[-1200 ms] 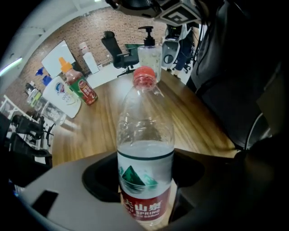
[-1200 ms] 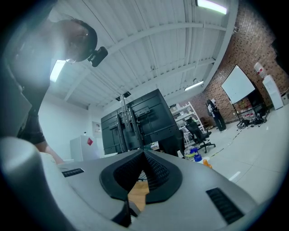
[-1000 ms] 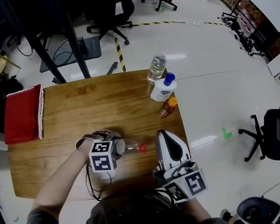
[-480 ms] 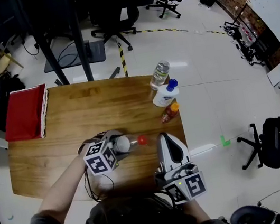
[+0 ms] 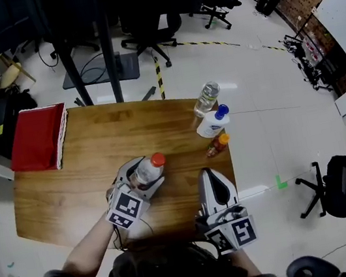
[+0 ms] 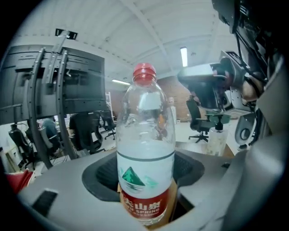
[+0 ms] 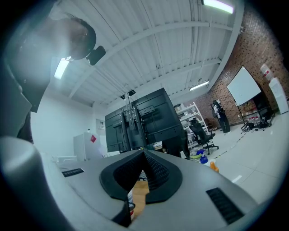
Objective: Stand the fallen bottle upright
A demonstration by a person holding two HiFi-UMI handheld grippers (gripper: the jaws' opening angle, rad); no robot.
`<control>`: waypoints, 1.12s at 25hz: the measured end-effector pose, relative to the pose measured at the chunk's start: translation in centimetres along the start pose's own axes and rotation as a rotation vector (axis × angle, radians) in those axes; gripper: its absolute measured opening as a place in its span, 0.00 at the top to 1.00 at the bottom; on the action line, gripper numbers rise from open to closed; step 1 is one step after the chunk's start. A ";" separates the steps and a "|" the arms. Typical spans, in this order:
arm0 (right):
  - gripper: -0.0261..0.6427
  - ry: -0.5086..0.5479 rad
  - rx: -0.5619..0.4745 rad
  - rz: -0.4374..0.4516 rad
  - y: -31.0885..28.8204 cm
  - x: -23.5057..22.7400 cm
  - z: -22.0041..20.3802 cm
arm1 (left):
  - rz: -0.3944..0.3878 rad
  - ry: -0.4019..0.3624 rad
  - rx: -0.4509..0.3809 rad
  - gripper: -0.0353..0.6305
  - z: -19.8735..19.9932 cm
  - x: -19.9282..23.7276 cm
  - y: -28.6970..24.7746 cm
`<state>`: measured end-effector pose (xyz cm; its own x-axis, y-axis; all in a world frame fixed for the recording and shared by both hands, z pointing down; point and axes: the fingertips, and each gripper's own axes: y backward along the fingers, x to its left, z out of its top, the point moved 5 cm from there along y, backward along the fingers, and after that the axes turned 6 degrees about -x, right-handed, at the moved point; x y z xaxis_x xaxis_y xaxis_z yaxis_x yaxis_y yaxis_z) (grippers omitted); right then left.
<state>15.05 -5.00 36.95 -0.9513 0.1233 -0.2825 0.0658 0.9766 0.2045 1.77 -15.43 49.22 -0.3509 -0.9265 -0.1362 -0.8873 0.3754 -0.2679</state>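
A clear water bottle (image 5: 145, 170) with a red cap and a red-and-white label stands nearly upright over the wooden table (image 5: 89, 149), near its front edge. My left gripper (image 5: 141, 174) is shut on its lower body. In the left gripper view the bottle (image 6: 145, 149) rises between the jaws with its cap on top. Whether its base touches the table I cannot tell. My right gripper (image 5: 213, 186) rests to the right of the bottle at the table's front right corner, apart from it, with its jaws together and nothing in them (image 7: 143, 155).
At the table's right edge stand a clear bottle (image 5: 207, 97), a white bottle with a blue cap (image 5: 213, 123) and a small orange bottle (image 5: 217, 145). A red folded cloth (image 5: 39, 138) lies at the far left. Office chairs and stands surround the table.
The left gripper has risen and rolled, swinging the bottle from lying with its cap to the right to standing with its cap up. The right gripper has stayed still.
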 end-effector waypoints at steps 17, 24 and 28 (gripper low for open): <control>0.95 0.020 0.065 0.045 -3.5 1.7 -3.6 | 0.355 0.163 -0.162 0.42 -4.2 8.1 3.2; 0.95 0.048 0.096 0.071 -5.5 2.4 -5.9 | 0.389 0.196 -0.145 0.42 -6.7 9.0 3.4; 0.95 0.058 0.110 0.064 -6.4 2.6 -6.5 | 0.396 0.184 -0.141 0.42 -7.8 9.9 3.3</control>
<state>10.18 -12.05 41.00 -0.9597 0.1784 -0.2171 0.1563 0.9810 0.1150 -6.98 -23.59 54.44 -0.7069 -0.7068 -0.0273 -0.7020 0.7057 -0.0955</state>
